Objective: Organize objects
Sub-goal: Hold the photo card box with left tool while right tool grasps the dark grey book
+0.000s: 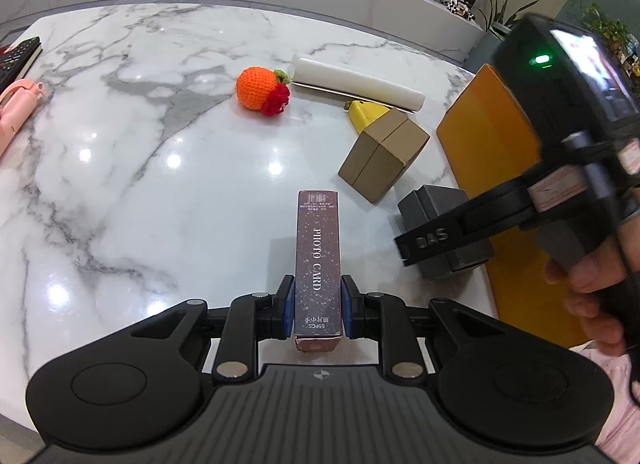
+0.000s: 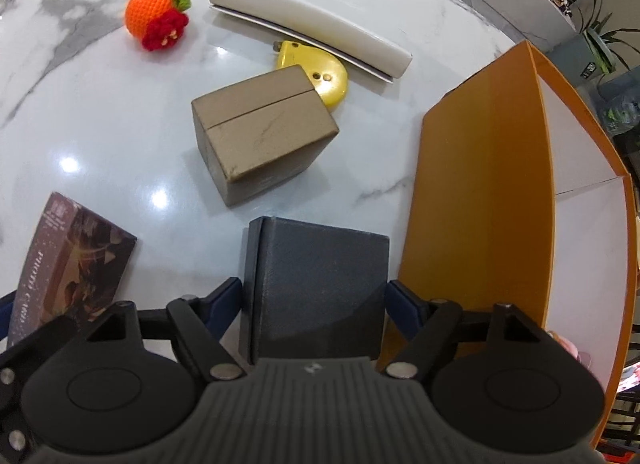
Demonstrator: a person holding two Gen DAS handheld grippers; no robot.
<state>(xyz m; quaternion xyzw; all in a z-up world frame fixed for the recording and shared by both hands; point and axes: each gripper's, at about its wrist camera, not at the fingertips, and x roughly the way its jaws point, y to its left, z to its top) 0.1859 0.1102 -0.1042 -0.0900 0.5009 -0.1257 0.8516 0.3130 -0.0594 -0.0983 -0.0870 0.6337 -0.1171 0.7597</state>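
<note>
My left gripper (image 1: 318,288) is shut on a maroon "PHOTO CARD" box (image 1: 318,248), holding it on edge over the marble table (image 1: 160,167); the same box (image 2: 68,260) shows at the lower left of the right wrist view. My right gripper (image 2: 314,292) straddles a dark grey box (image 2: 320,264) standing on the table, its blue pads against both sides. In the left wrist view one of its black fingers (image 1: 432,240) lies across that grey box (image 1: 436,199). A hand holds that gripper at the right edge.
A tall orange open box (image 2: 480,183) stands just right of the grey box. Beyond lie a tan box (image 2: 264,131), a yellow tape measure (image 2: 320,71), a white roll (image 2: 308,19) and a crocheted orange (image 2: 156,15). A pink item (image 1: 16,111) lies at the far left.
</note>
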